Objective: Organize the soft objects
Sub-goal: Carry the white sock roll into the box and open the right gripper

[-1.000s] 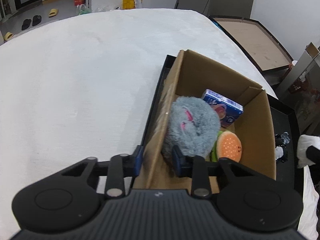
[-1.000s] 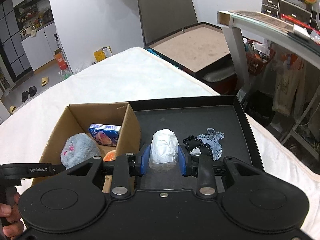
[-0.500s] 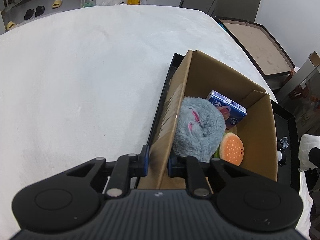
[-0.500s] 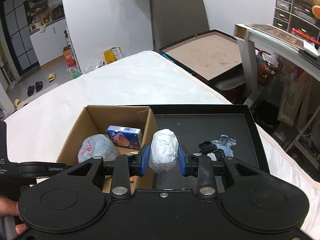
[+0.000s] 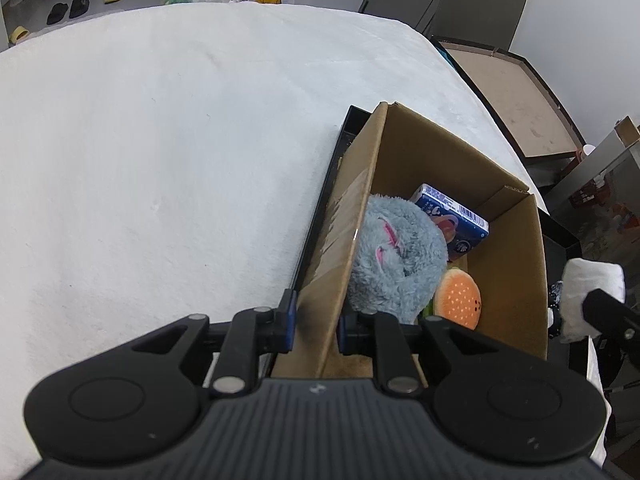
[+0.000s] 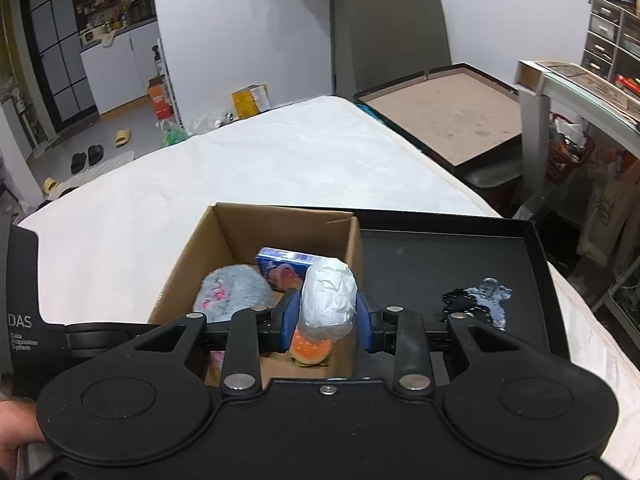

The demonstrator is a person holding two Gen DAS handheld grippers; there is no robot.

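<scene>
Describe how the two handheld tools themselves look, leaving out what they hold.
Both the left tool and right tool are matte black, with blue pads on the fingers, silver pivot screws and two round discs. The left tool's body is ribbed; its handle bears white "DAS" lettering.

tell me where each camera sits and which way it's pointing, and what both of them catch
Left wrist: sits on the left claw, looking down along its fingers at the cardboard box, whose near wall it clamps; the right claw's tip shows at the right edge.
Right wrist: sits on the right claw, facing across the black tray and box; it grips a white bundle; a bare hand shows at lower left.
Shared: the box, grey plush, burger toy, blue carton.
</scene>
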